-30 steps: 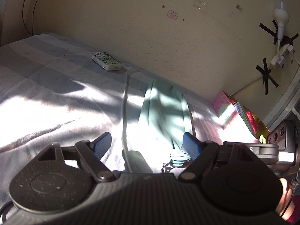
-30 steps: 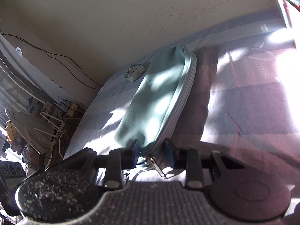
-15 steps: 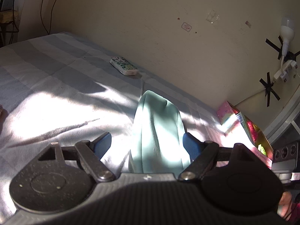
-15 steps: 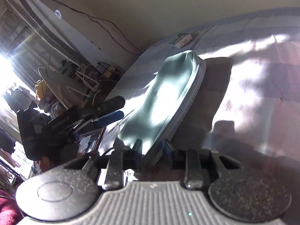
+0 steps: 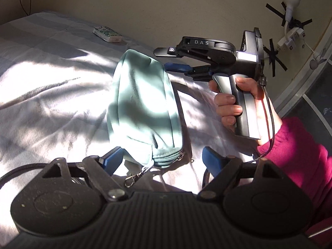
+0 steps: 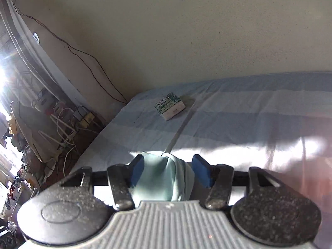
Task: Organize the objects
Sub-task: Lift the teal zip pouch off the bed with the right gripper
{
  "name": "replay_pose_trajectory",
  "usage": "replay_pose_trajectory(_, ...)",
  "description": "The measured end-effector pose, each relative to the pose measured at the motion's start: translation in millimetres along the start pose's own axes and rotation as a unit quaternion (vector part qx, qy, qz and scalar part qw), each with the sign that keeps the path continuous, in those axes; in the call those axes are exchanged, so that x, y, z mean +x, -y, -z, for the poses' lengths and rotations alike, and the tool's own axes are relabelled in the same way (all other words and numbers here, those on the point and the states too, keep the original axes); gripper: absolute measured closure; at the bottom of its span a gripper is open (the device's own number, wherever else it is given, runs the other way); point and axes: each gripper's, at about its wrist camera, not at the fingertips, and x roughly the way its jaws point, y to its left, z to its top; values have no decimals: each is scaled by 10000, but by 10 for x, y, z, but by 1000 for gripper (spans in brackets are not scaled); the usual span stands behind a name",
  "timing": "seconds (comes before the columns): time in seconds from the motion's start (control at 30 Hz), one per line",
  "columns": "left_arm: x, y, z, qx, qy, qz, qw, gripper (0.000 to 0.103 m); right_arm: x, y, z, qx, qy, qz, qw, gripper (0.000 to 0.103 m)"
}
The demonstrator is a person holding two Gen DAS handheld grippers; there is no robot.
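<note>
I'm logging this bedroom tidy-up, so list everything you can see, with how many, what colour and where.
pouch: 1, pale green, zipped, on the bed between both tongs
small box: 1, white with green print, on the bed near the wall
bed sheet: 1, grey and white stripes, under everything
wall plug and sockets: white, taped with black strips, on the wall at right
cable: 1, dark, running down the wall to the bed corner
clutter of wires: mixed, on the floor left of the bed
left tongs: blue pads, open around the pouch's zip end
right tongs: blue pads, open around the pouch's far end
right hand: 1, magenta sleeve, gripping the handle
</note>
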Motion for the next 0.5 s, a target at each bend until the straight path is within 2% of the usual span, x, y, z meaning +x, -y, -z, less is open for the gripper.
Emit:
replay_pose_trajectory(0.03,14,-6,-2,-19,24,-37,10000,18,104,-35,14,-72,-160,22,9998,50)
replay_pose_trajectory(0.1,28,-22,-15,-49,68,-116,9999,18,174,-100,62,-303,-186,120,9993,50)
replay_pose_trajectory(0.17,64,-66,-28,-145,59,-195,9997,19,139,-142,100,-562,-227,312,9977,64)
replay_pose_trajectory(0.2,77,-91,-43,-185,68,-214,9996,19,126,-127,107,-570,-267,423,9971,78)
replay_pose_trajectory(0.23,81,-99,-61,-200,79,-218,9995,19,97,-78,108,-478,-328,423,9974,82)
replay_pose_trajectory(0.37,140,-127,-147,-234,140,-376,9989,23,-69,3,231,-288,-464,314,9980,88)
replay_pose_trajectory(0.5,218,-153,-251,-222,163,-458,9986,24,-309,-54,518,-346,-535,163,9978,89)
